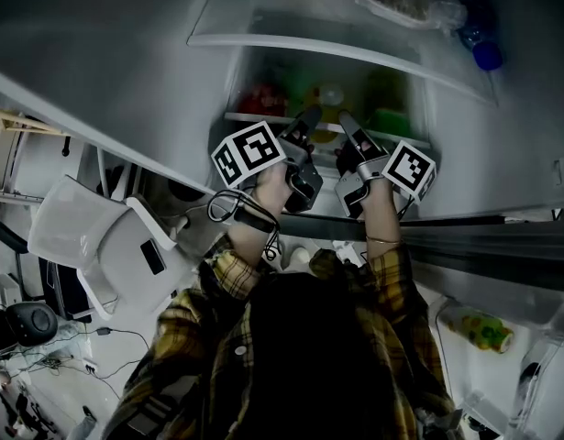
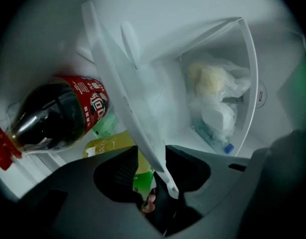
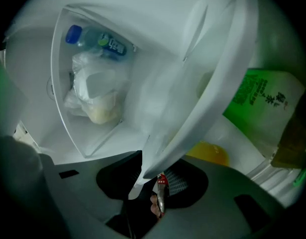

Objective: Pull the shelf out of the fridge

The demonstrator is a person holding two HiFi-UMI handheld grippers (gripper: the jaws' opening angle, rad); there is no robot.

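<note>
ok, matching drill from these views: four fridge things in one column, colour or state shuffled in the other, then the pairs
1 cola bottle
2 carton
3 shelf
4 water bottle cap

A blue
B clamped by left hand-held gripper and right hand-held gripper
C green
D red label

Pairs: 1-D, 2-C, 3-B, 4-A

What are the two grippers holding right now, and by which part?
Both hold the white fridge shelf by its front edge: the left gripper clamps that edge between its jaws, and the right gripper does too.
</note>
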